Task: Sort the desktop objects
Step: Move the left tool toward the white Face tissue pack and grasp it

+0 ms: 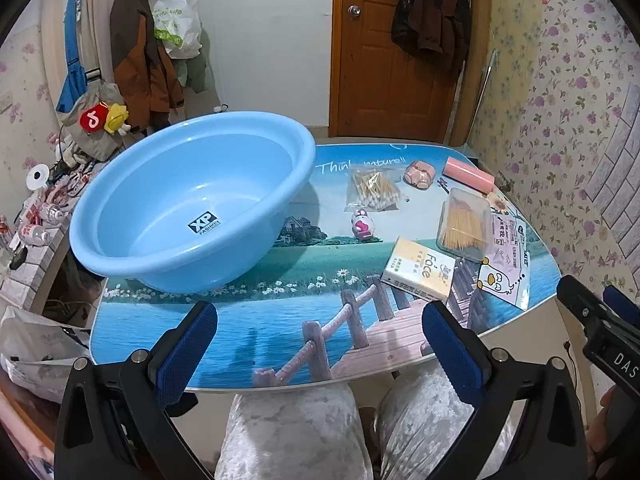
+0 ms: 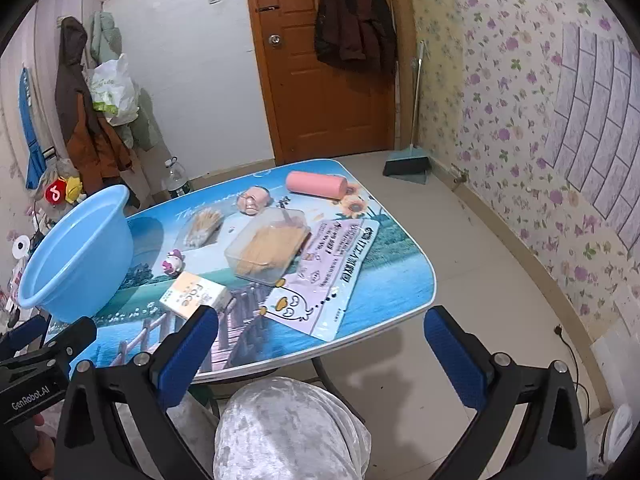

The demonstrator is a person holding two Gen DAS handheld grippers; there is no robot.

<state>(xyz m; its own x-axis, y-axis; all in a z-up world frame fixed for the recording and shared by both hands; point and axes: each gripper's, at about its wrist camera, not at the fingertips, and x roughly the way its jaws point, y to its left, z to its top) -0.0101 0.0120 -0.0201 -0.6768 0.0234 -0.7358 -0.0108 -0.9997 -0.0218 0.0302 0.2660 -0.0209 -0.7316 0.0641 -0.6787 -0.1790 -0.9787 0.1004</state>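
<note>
Reads "XP FASHION" on the blue basin [image 1: 192, 200] at the tabletop [image 1: 256, 320] left; "Face" on the tissue pack [image 1: 420, 270] nearer the front. Beyond: cotton swabs bag [image 1: 372, 192], clear toothpick box [image 1: 466, 224], pink roll [image 1: 468, 174], duck-printed packet [image 1: 506, 276]. Left gripper [image 1: 320, 340] and right gripper [image 2: 320, 344] spread wide, empty, above the near edge.

Floral wallpaper [image 2: 500, 92], wooden door [image 2: 320, 80]
</note>
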